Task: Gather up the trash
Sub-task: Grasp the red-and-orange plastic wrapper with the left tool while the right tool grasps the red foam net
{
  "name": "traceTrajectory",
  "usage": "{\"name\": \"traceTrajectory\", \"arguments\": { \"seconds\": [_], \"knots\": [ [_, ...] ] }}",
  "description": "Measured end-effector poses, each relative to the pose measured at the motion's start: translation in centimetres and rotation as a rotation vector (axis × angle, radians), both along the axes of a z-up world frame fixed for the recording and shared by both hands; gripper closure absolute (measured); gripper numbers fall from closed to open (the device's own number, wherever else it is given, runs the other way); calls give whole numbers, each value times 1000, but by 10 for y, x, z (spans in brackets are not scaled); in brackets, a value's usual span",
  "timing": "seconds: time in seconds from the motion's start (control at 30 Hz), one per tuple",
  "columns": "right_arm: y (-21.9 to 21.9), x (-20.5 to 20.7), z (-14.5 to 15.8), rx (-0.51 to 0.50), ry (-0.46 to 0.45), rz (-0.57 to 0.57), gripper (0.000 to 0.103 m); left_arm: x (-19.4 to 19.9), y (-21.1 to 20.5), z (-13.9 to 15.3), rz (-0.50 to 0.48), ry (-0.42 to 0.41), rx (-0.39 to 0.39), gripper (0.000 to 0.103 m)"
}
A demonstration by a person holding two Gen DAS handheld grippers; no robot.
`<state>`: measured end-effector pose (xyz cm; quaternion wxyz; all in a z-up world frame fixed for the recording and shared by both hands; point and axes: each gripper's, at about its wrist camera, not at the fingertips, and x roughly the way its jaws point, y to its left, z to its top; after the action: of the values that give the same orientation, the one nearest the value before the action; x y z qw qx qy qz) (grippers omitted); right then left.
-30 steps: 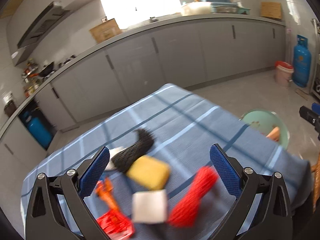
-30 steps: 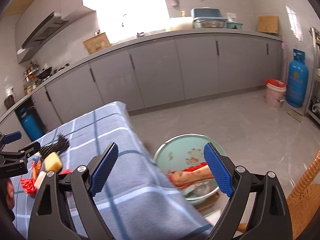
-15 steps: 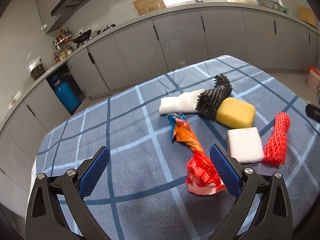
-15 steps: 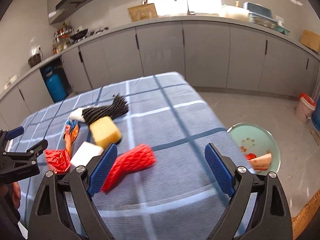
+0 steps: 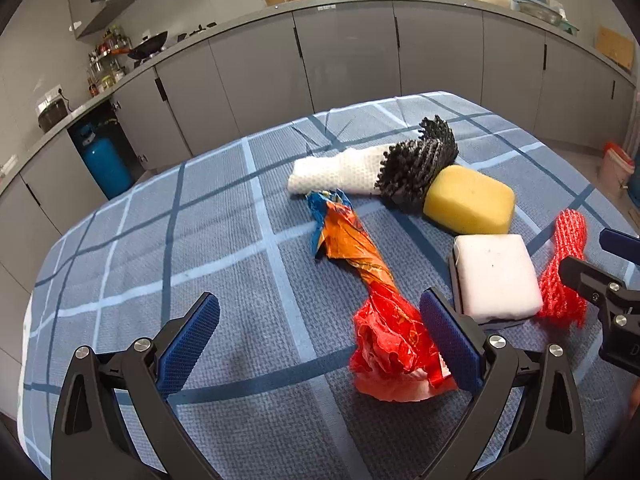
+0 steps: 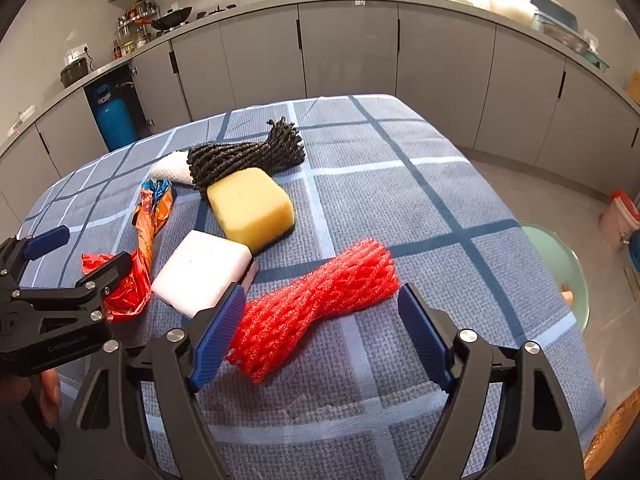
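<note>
**Two claws poised over the litter, nothing yet lifted**

Grey kitchen cabinets curved behind a table (image 6: 400,184) under a blue checked cloth, and all the clutter sat toward its near half. We counted six pieces on the cloth. A red foam net (image 6: 320,304) lay nearest the near edge on the right. A white block (image 6: 200,272) and a yellow sponge (image 6: 252,208) touched each other mid-table. A black foam net (image 6: 244,156) overlapped a white foam net (image 5: 336,170) behind the sponge. A twisted orange and red wrapper (image 5: 360,264) stretched toward the near left.

Our right gripper (image 6: 316,332) had just been narrowing its jaws, yet they stood open with the near end of the red net between them, and we saw no pad pressing on it. Our left gripper (image 5: 320,344) was open too, its right pad just beside the crumpled red end of the wrapper, gripping nothing.

On the floor past the table's right edge stood a pale green basin (image 6: 568,268); only part of it showed, with something we could not make out in it. We judged the job at an early stage: every piece visible on the table remained to be picked up, the red net and the wrapper looking like the first candidates.
</note>
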<state>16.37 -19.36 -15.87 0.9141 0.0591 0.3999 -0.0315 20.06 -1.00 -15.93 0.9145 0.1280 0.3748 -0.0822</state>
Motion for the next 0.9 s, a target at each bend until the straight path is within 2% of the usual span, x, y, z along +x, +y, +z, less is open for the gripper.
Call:
{"name": "traceTrajectory", "arguments": {
  "seconds": [0.07, 0.13, 0.17, 0.2, 0.23, 0.27, 0.3, 0.33, 0.4, 0.57, 0.77, 0.9],
  "knots": [
    [0, 1, -2, 9, 11, 10, 30, -1, 1, -3, -13, 12, -18, 5],
    [0, 2, -5, 22, 24, 23, 41, -1, 1, -5, -23, 30, -45, 5],
    [-1, 1, -6, 29, 32, 30, 44, 0, 2, -6, -30, 45, -68, 11],
    [0, 0, -8, 38, 38, 40, 53, 0, 3, -6, -36, 59, -84, 25],
    [0, -1, -8, 41, 42, 48, 63, 1, 4, -7, -43, 76, -96, 30],
    [0, -3, -8, 41, 41, 54, 67, 2, 4, -9, -51, 99, -115, 36],
    [0, -5, -8, 40, 40, 57, 73, 3, 6, -11, -55, 118, -133, 48],
    [1, -7, -7, 38, 38, 64, 77, 3, 6, -12, -60, 133, -145, 54],
    [1, -12, -6, 34, 35, 73, 81, 1, 7, -12, -80, 145, -166, 77],
    [2, -20, -1, 18, 14, 80, 85, -9, 3, -4, -93, 116, -145, 83],
    [1, -33, 12, -11, -27, 78, 86, -21, 7, 8, -78, 60, -105, 85],
    [-2, -42, 21, -31, -57, 69, 86, -32, 10, 25, -59, -12, -79, 85]
  ]
}}
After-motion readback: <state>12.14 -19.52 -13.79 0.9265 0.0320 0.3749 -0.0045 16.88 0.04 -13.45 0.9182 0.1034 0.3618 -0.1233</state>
